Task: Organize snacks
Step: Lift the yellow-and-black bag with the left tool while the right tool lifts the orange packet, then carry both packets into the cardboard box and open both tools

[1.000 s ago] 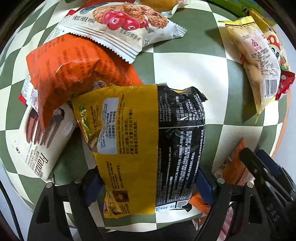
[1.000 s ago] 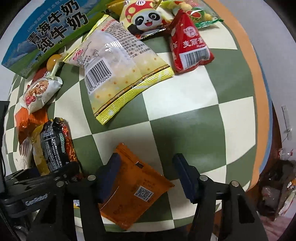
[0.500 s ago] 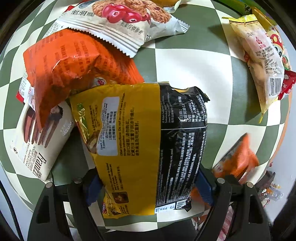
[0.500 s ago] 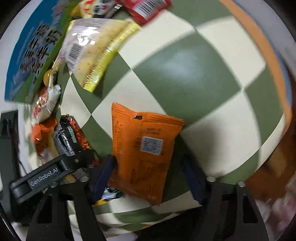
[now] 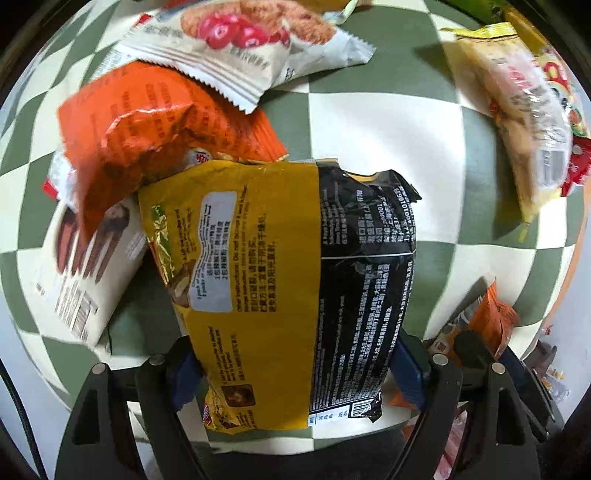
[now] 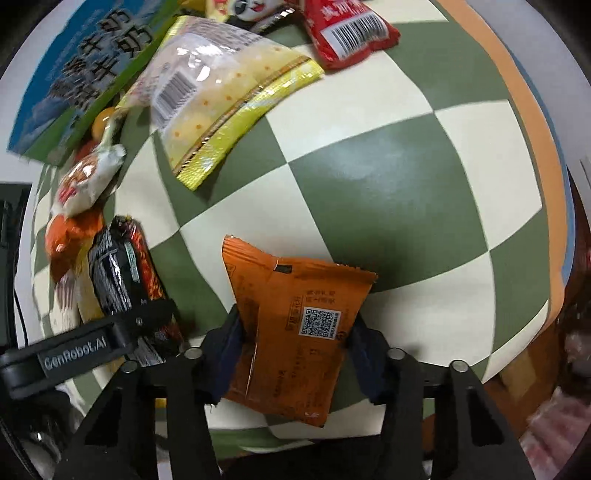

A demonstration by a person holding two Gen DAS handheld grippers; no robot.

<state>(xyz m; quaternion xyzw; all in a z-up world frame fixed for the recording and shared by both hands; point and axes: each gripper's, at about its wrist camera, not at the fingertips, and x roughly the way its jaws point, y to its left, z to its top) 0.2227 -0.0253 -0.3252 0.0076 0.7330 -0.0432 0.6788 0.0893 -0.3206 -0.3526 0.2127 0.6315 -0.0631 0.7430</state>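
- Left wrist view: my left claw [image 5: 295,363] is clamped on a yellow-and-black noodle packet [image 5: 288,291], one blue pad on each side edge, printed back facing me.
- Beyond that packet I see a crumpled orange bag [image 5: 147,136], with a white cereal bar wrapper [image 5: 236,48] showing red berries overlapping its far edge.
- A white biscuit box [image 5: 88,266] sits at the left, partly under the orange bag and touching the noodle packet's corner.
- This view alone shows that pile up close; the print is readable here and only a smear in the other camera.
- At the lower right edge I catch just a sliver of the small orange pouch [image 5: 495,321] and the dark frame around it.
- Right wrist view: my right claw [image 6: 295,354] is gripping that small orange pouch [image 6: 299,328] by its sides, QR code toward me, over the checkered tablecloth [image 6: 388,192].
- Only here do I see the blue-and-green milk carton [image 6: 85,77] at the top left, a pale yellow bag [image 6: 221,99] with a barcode against it, and a red sachet [image 6: 351,33] beside that.
- The noodle packet [image 6: 118,273] appears edge-on at the left, with the left claw's labelled arm across it.
- The table's orange rim [image 6: 517,122] curves down the right side.
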